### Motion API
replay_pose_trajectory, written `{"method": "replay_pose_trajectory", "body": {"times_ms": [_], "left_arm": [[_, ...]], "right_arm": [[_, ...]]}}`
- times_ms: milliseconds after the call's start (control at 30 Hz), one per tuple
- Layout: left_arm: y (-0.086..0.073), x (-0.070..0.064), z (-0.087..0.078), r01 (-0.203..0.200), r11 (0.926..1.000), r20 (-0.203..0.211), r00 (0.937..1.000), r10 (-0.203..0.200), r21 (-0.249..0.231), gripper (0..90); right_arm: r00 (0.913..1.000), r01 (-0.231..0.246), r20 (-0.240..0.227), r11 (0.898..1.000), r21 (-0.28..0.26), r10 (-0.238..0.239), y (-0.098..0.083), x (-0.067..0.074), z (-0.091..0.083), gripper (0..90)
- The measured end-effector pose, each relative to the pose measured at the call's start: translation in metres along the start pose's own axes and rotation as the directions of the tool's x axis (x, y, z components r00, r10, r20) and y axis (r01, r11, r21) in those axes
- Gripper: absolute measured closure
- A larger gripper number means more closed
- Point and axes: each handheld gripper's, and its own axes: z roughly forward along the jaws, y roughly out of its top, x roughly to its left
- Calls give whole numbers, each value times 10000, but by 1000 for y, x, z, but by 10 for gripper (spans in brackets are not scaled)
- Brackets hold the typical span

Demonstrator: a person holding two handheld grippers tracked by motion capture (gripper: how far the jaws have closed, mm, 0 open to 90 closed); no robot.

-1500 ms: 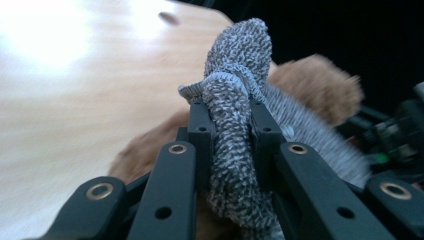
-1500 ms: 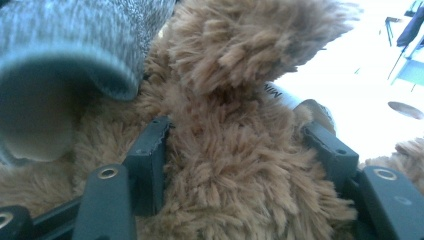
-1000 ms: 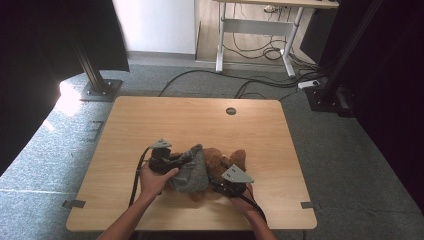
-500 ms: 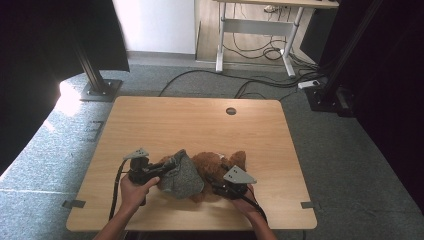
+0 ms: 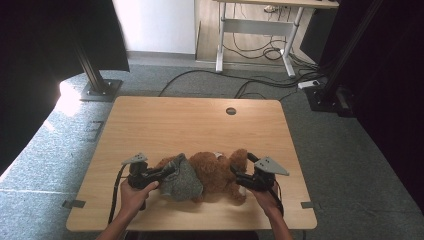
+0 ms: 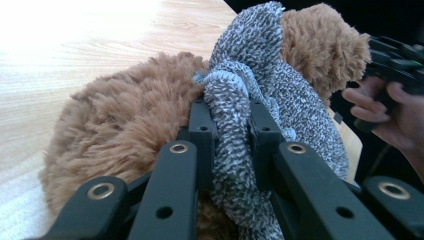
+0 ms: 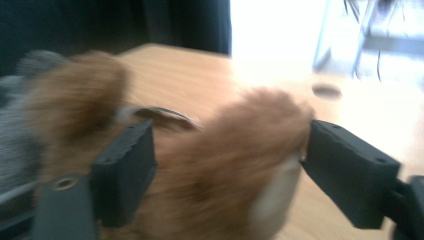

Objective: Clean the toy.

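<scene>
At lower centre of the high view, the left gripper [image 5: 167, 171] has dragged the grey knitted garment [image 5: 182, 180] leftward, jaws clamped on it. The right gripper [image 5: 239, 173] has just been opening; its wide jaws straddle the teddy bear's [image 5: 216, 172] leg. I judge the undressing nearly done.

Teddy bear [image 5: 217, 172] lies on table [image 5: 200, 125], sweater [image 5: 182, 180] leftward.

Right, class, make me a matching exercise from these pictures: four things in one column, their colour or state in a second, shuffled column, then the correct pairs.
Things:
1. teddy bear
2. knitted sweater
3. left claw
4. right claw

Colour or state:
A. open around a furry leg
B. brown and fluffy
C. grey and white knit
D. clamped on knitted fabric

Pairs: 1-B, 2-C, 3-D, 4-A
</scene>
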Motion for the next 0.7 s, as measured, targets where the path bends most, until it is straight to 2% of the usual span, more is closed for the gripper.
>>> {"method": "replay_pose_trajectory", "body": {"times_ms": [67,100,133,167,233,300,400,500,600,700], "left_arm": [[-1,-1,-1,-23,10000,54,10000,23,33,768],[-2,-2,-2,30,10000,90,10000,-30,11,767],[-3,-2,-3,52,10000,123,9999,-52,-1,767],[-3,-2,-3,104,9999,157,9998,-103,-29,767],[-2,-3,-5,280,9995,351,9990,-275,-147,765],[4,-7,-7,352,9990,606,9976,-334,-283,763],[23,-24,-4,-83,9991,807,9967,117,-423,764],[45,-48,8,-635,9968,1096,9916,684,-479,763],[68,-75,37,-1325,9910,1227,9834,1336,-175,762],[76,-88,63,-1490,9885,1299,9809,1446,244,762]], "right_arm": [[9972,-648,-314,9952,729,673,-2,-9,8,154],[9952,-807,-469,9924,930,854,-4,-11,13,158],[9921,-931,-743,9900,1062,1013,-7,-10,16,186],[9881,-960,-1087,9889,1134,1084,-9,-9,18,270],[9889,-598,-1292,9923,1087,738,-13,-2,20,370],[9924,-367,-1131,9936,1069,488,-15,1,20,462],[9968,-60,-790,9950,998,140,-17,3,18,531],[9979,152,-639,9959,892,-95,-19,5,17,550],[9979,202,-629,9969,764,-154,-19,7,18,559],[9976,153,-685,9978,645,-108,-21,6,17,565]]}}
